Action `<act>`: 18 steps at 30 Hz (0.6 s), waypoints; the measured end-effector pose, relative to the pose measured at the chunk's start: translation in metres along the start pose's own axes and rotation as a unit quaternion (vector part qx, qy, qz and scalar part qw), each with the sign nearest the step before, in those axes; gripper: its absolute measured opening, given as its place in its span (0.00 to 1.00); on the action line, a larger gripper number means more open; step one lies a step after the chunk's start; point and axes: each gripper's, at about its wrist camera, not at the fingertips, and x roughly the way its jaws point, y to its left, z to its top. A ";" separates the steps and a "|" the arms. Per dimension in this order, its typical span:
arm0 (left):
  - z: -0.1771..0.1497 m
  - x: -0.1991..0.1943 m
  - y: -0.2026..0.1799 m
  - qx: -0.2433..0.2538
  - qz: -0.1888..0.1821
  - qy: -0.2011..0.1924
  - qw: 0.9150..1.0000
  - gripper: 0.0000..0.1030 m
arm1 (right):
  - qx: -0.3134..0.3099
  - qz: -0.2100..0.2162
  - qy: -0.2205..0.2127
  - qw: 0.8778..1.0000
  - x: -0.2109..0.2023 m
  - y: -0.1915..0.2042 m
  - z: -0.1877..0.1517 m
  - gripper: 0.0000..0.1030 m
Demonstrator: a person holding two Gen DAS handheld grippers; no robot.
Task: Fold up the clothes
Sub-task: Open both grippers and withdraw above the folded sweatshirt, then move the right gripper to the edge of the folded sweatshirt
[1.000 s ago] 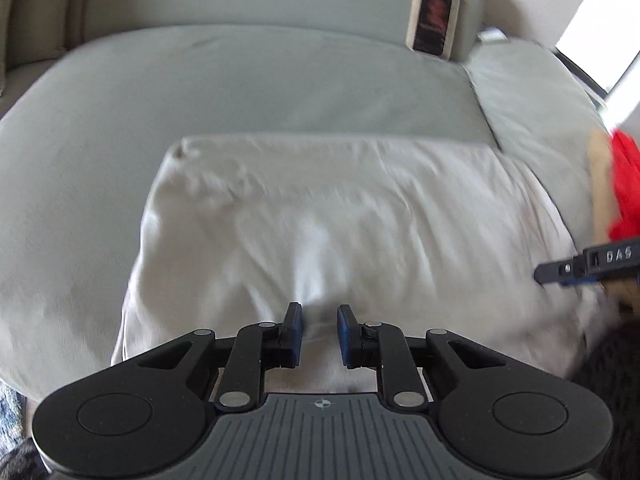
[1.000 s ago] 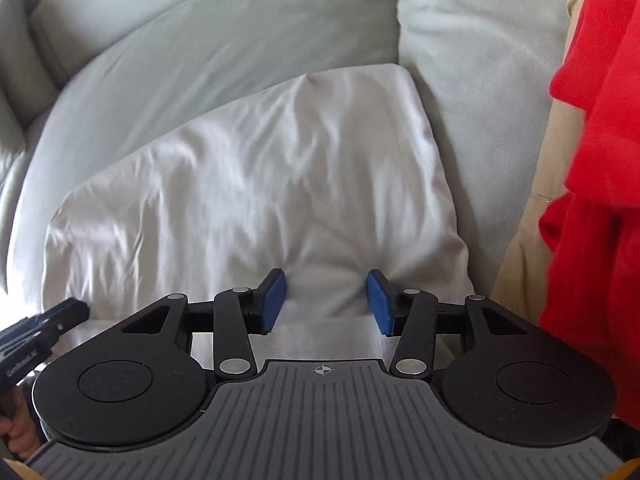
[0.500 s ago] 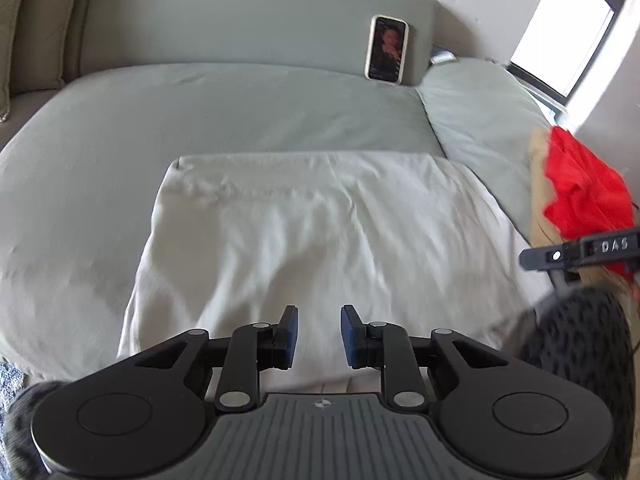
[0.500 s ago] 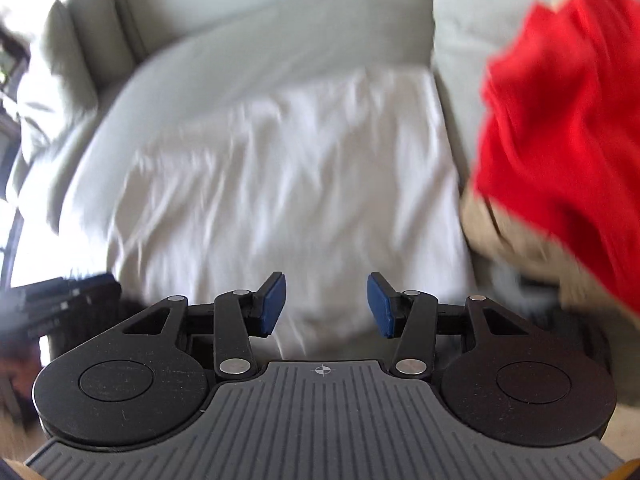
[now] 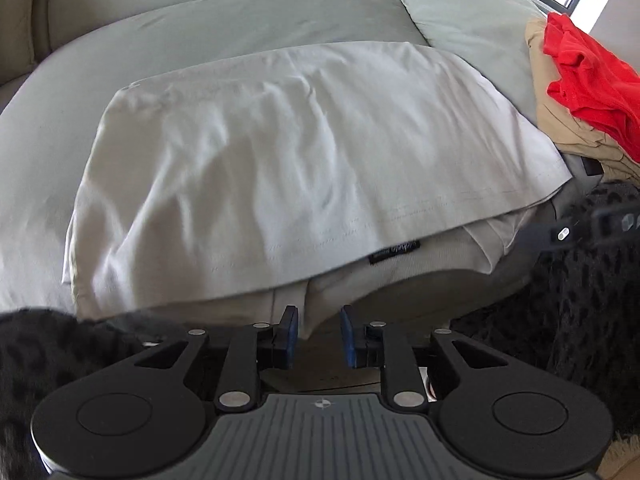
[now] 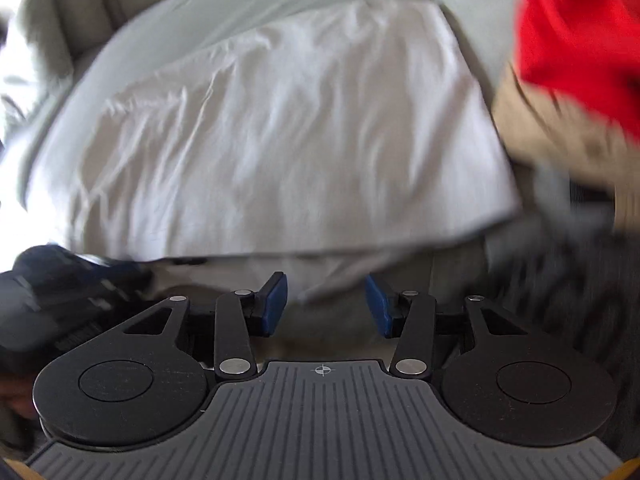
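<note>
Two grippers you aim steeply down at shirt (image 5: 304,152) edge | left gripper (image 5: 319,335): narrow gap, pinching nothing | right gripper (image 6: 326,305): spread wider, nothing between pads

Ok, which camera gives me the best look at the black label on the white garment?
The left wrist view. The black label shows sharply there, under the near edge of the folded white garment, though its print is too small to read. The right wrist view is motion-blurred and shows the garment but no recognisable label.
</note>
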 end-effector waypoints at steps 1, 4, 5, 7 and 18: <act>-0.002 -0.003 0.001 -0.008 -0.003 -0.008 1.000 0.24 | 0.015 0.006 -0.009 1.000 -0.008 -0.005 -0.003 0.49; 0.001 -0.010 0.007 -0.036 -0.001 -0.047 0.998 0.33 | 0.047 0.009 -0.064 0.997 -0.028 -0.016 -0.003 0.49; 0.002 -0.012 0.009 -0.044 0.005 -0.059 0.997 0.33 | 0.058 0.012 -0.078 0.995 -0.032 -0.019 -0.001 0.49; 0.004 -0.014 0.013 -0.060 0.014 -0.079 0.995 0.33 | 0.072 0.015 -0.092 0.993 -0.034 -0.023 0.005 0.49; 0.017 -0.008 0.023 -0.051 0.066 -0.138 0.987 0.34 | 0.063 0.013 -0.110 0.992 -0.015 -0.013 0.003 0.40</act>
